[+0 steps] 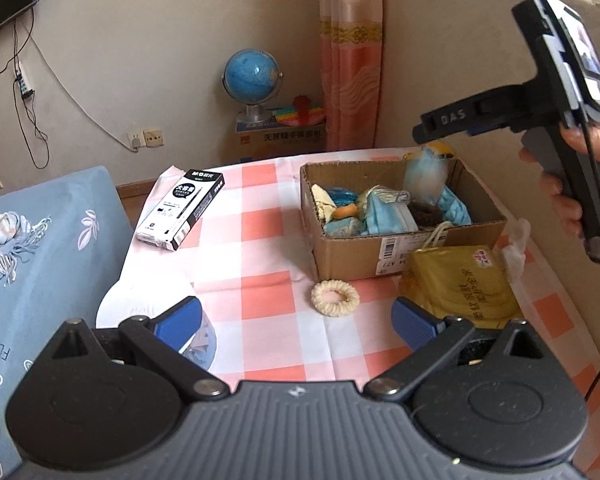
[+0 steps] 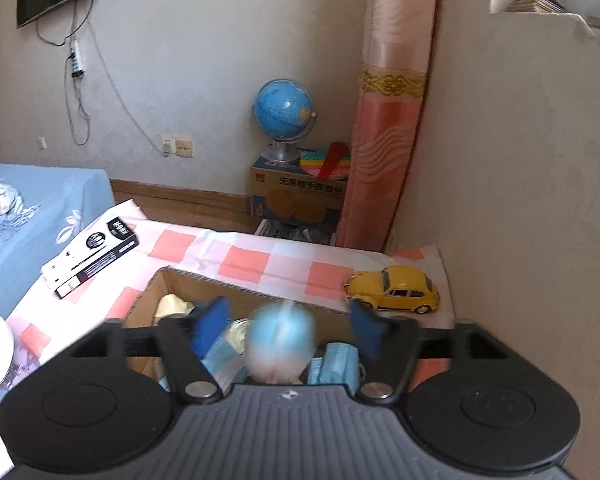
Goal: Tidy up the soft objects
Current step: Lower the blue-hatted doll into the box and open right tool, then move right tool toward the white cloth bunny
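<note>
Left wrist view: bench point(image 1: 260, 248) under a pink-and-white checked cloth. On it, right of centre, an open cardboard box point(image 1: 352, 252) with a shipping label on its near wall. Box holds a heap of soft things: light blue face masks point(image 1: 384, 214), a pale yellow cloth point(image 1: 323, 200), a dark brown scrunchie point(image 1: 425, 213), a blue bundle; the rest is too jumbled to name. Yellow bag point(image 1: 460, 284) with cord handles leans against the box's near right corner. Black-and-white pen carton point(image 1: 182, 210) lies flat, well left of the box. Cream scrunchie point(image 1: 335, 298), ribbed and ring-shaped, lies flat on the cloth just in front of the box, apart from it.

Left tongs point(image 1: 298, 322) hang above the bench's near part, blue pads spread wide, nothing between them; the cream scrunchie sits ahead of the gap.

Right tongs point(image 1: 428, 128), seen side-on over the box's far right corner, with a pale blue soft item point(image 1: 424, 176) just below the tip.

Right wrist view: right tongs point(image 2: 286, 328) stand wide apart over the box point(image 2: 236, 292). Blue-and-white rounded item point(image 2: 280, 340), heavily blurred, sits in the gap, touching neither pad; more masks point(image 2: 334, 364) below. Yellow toy car point(image 2: 396, 290) on the bench beyond.
</note>
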Demonstrator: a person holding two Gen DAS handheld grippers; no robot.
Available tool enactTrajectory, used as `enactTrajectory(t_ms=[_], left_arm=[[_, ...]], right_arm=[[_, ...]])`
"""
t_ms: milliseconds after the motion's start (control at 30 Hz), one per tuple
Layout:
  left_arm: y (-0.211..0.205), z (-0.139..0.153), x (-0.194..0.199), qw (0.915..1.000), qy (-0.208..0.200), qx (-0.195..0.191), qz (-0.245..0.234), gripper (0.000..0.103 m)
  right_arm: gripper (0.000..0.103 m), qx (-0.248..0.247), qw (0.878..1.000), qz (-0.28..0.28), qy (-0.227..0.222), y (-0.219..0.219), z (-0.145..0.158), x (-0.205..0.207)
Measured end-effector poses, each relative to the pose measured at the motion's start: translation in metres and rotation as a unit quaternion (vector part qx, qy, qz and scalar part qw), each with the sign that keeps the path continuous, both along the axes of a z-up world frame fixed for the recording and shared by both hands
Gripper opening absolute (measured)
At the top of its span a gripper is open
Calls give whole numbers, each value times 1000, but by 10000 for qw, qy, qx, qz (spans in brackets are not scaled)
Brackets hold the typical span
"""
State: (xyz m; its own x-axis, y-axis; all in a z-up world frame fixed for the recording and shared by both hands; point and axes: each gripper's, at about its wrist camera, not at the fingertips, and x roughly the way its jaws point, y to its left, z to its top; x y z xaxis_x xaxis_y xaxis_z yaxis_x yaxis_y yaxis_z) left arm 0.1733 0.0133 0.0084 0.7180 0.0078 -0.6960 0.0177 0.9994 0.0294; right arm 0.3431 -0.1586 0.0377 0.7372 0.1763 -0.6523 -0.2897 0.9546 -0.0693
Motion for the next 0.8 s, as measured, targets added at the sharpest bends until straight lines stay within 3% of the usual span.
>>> enactTrajectory(t_ms=[67, 567, 733, 800], left_arm=[[0, -1, 2, 10000, 34, -28, -1, 101], [2, -4, -2, 9998, 26, -123, 129, 101], [4, -6, 0, 9996, 72, -173, 210, 101], [5, -7, 0, 9995, 69, -194, 254, 101]], right_arm=[[91, 19, 9999, -90, -65, -4, 0, -1], [93, 71, 9968, -793, 18, -51, -4, -71], [91, 33, 9923, -1208, 279, -63, -20, -92], [86, 36, 9895, -1377, 439, -67, -26, -96]])
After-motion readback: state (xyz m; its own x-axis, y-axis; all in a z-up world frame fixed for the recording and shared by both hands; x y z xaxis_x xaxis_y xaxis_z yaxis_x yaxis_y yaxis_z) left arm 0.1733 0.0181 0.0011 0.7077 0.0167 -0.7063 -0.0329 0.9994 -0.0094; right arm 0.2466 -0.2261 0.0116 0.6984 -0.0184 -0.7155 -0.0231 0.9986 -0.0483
